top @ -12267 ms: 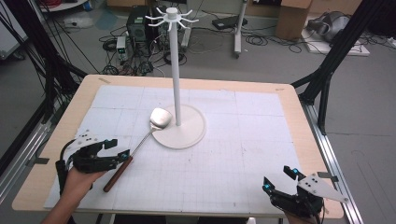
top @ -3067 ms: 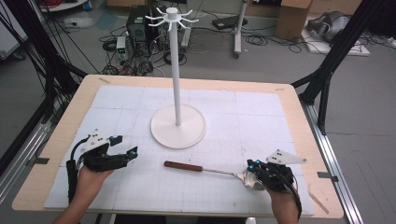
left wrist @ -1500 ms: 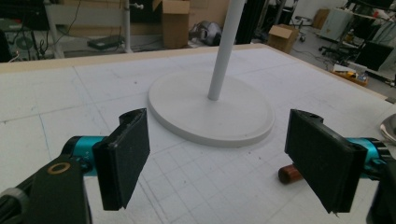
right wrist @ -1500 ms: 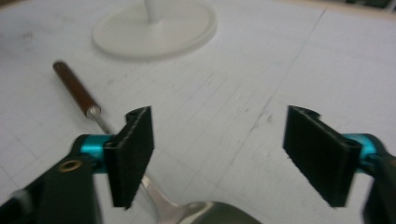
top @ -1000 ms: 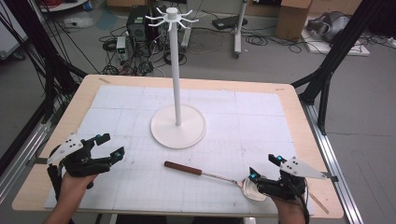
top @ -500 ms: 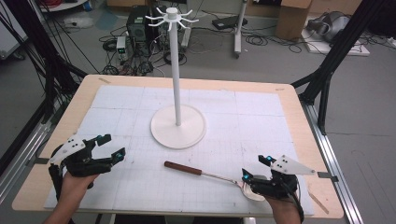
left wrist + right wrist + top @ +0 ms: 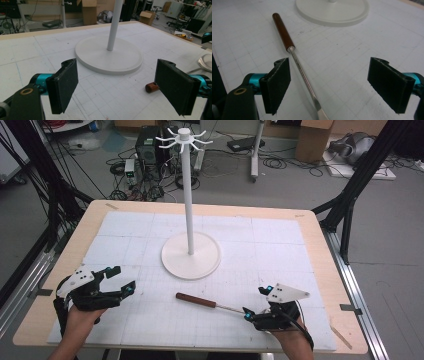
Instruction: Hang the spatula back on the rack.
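Both grippers sit low at the near edge of the table (image 7: 320, 245). The left gripper (image 7: 117, 280) has its jaws spread wide, gripping nothing. The right gripper (image 7: 256, 305) is gaping too, straddling the ladle (image 7: 205, 302), which lies flat on the white mat just in front of the stand (image 7: 190, 254).

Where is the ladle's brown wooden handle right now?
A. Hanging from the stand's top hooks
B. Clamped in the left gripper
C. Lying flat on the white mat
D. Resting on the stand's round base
C: the handle lies on the mat, clear of the stand's base.
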Demonstrator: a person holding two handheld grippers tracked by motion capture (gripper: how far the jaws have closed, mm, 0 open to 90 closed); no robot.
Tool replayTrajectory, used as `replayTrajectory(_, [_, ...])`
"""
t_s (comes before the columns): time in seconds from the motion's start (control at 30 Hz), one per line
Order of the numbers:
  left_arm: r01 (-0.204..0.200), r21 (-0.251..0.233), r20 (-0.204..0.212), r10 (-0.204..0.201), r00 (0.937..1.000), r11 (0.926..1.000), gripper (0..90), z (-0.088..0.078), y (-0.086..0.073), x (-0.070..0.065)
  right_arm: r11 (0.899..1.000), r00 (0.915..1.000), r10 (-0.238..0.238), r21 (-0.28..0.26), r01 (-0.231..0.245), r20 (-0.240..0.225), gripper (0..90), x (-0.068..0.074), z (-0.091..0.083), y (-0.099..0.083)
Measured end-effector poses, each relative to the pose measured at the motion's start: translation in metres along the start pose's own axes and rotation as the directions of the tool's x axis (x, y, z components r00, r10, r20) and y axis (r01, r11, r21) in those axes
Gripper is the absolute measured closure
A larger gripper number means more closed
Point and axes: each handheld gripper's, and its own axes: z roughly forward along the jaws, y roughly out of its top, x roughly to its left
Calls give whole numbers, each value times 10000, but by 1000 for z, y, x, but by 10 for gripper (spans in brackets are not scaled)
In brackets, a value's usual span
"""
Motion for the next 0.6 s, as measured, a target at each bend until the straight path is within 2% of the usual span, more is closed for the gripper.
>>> replayTrajectory(0.1, [-13, 33, 4, 13, 10000, 10000, 196, 0, -1, 0, 9986, 9995, -207, 481, 220, -256, 184, 2, 11, 4])
replayTrajectory(0.2, [-29, 63, 11, 29, 10000, 10000, 197, 0, -1, 0, 9948, 9964, -406, 899, 472, -739, 290, 4, 19, 4])
replayTrajectory(0.37, [-27, 117, -4, 27, 10000, 9999, 199, 0, -2, -1, 9858, 9920, -555, 1512, 725, -1135, 363, 4, 28, 0])
replayTrajectory(0.6, [-14, 129, -9, 14, 10000, 9999, 201, 1, -2, -1, 9785, 9859, -693, 1819, 969, -1522, 435, 1, 35, -1])
